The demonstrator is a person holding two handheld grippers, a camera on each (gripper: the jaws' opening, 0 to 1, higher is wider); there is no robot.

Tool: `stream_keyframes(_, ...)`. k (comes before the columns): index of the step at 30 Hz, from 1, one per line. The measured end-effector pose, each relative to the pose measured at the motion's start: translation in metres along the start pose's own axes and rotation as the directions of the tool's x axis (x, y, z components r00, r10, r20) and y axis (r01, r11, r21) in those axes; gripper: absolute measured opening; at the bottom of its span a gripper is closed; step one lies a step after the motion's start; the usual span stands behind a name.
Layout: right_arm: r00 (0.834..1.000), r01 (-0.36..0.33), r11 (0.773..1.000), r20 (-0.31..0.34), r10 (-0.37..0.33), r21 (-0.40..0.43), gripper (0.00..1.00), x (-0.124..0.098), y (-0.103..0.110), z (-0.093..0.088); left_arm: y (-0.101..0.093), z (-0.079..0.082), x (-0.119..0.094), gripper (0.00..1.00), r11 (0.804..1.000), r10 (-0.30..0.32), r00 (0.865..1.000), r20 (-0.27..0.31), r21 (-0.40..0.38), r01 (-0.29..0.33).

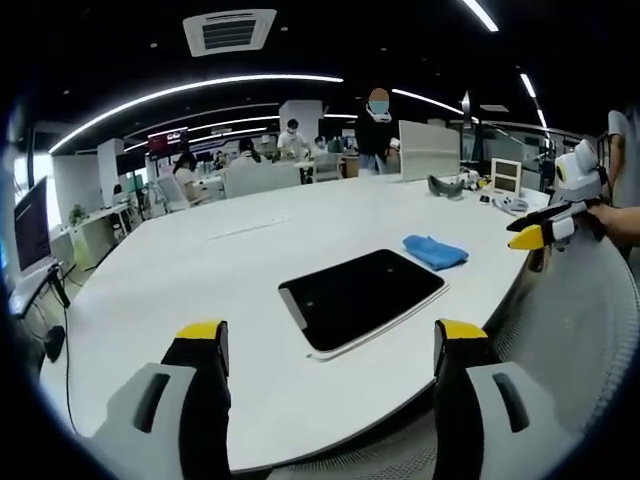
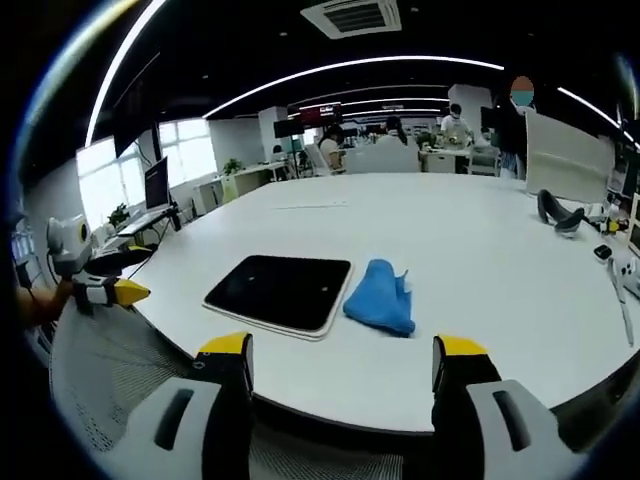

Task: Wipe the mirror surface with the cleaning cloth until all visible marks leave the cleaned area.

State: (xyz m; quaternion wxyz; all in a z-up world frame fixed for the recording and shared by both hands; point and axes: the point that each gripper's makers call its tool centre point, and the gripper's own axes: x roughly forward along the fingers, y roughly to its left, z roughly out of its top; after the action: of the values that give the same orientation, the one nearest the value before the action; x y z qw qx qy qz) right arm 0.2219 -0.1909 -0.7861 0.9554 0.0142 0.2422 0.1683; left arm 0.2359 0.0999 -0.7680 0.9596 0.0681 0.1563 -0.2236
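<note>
1. Across the big white table (image 1: pixel 180 280), seen from the left gripper view, the left gripper (image 1: pixel 330 345) hangs at the near edge with its yellow-tipped jaws spread wide and nothing between them.
2. At twelve o'clock from those jaws lies the mirror (image 1: pixel 362 297), a dark rounded rectangle with a pale rim, flat on the table. Whether marks show on it I cannot tell.
3. At about one o'clock from the mirror sits the cleaning cloth (image 1: pixel 435 251), a crumpled blue wad, just beside the mirror's far corner and, as far as I can judge, not touching it.
4. At three o'clock in that view the other gripper reaches in, held by a hand at the table's edge.
5. From the right gripper view, the right gripper (image 2: pixel 340 360) also stands parted and empty, with the cloth at twelve o'clock and the mirror at eleven.
6. My worry: the cloth is not yet picked up, and a shallow pinch on that loose wad could drop it. Hard wiping might also slide the unheld mirror towards the table's edge unless the left gripper steadies it.
</note>
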Motion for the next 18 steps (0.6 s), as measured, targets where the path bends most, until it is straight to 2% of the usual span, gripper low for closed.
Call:
stream_keyframes(3, 1.000, -0.012, 1.000, -0.016, 0.012, -0.013, 0.66, 0.001, -0.001, 0.002, 0.000, 0.000, 0.000, 0.82, 1.000, -0.001, 1.000, 0.000, 0.000, 0.001)
stream_keyframes(9, 1.000, -0.019, 0.998, -0.016, 0.018, -0.062, 0.53, 0.007, -0.006, 0.020, 0.000, 0.000, 0.000, 0.82, 1.000, -0.001, 1.000, -0.003, 0.000, 0.001)
stream_keyframes(14, 1.000, -0.025, 0.993, -0.015, 0.023, -0.113, 0.46, 0.021, -0.009, 0.032, 0.000, 0.000, 0.000, 0.82, 1.000, 0.000, 1.000, -0.002, -0.001, 0.000)
stream_keyframes(18, 0.999, -0.032, 0.990, -0.046, 0.025, -0.139, 0.42, 0.035, -0.010, 0.034, 0.000, -0.001, 0.000, 0.82, 1.000, 0.000, 1.000, -0.003, -0.001, 0.000)
